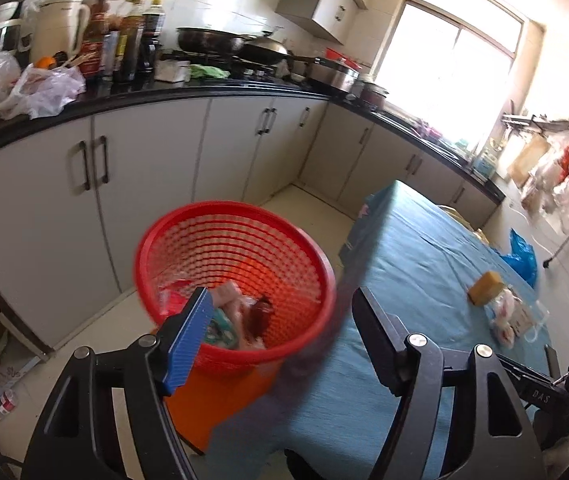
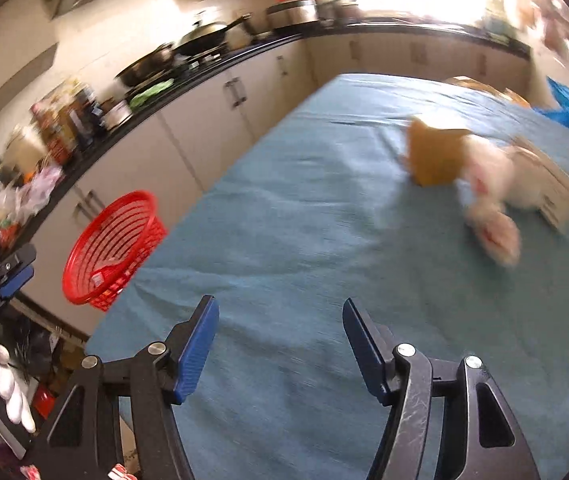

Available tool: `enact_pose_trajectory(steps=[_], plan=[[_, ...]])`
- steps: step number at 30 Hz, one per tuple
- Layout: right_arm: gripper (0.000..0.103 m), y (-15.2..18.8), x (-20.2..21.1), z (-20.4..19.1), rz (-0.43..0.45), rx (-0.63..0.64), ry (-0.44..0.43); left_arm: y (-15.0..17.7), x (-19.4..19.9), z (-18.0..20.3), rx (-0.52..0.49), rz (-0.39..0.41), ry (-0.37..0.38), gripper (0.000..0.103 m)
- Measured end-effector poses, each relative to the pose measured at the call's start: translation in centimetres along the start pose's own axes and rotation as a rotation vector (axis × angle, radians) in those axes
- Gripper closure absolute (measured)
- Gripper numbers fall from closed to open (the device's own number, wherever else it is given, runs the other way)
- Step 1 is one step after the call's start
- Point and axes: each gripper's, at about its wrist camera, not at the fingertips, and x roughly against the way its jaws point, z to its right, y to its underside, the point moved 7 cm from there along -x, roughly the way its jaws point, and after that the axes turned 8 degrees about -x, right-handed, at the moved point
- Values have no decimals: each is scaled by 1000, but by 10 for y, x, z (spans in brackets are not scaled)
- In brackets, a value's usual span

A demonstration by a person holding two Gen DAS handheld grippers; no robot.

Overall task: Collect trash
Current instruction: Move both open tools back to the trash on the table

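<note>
We saw left gripper (image 1: 280, 312) jaws wide, empty, red basket (image 1: 188, 224) beyond; right gripper (image 2: 280, 320) wide, empty, above blue tablecloth (image 2: 304, 208).

Red mesh, teal cloth, black worktop

I see a bright red lattice basket (image 1: 236, 276) on an orange stool (image 1: 220, 404), a plain teal tablecloth (image 2: 304, 240), blue ribbed pads (image 2: 198, 352) on my black gripper fingers, an ochre block (image 1: 484, 287), a blue bag (image 1: 521, 258), and pale grey cabinets (image 1: 144, 168) under a black counter (image 1: 188, 90).
</note>
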Motion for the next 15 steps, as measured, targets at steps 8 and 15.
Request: enact_pose_trajectory(steps=[8,15], plan=[[34,3,51,107,48,-138,100,1,-14,79,-99,-24,70,32],[33,3,81,185,59,-215,202,25,-48,169,-225,-122,188,32]])
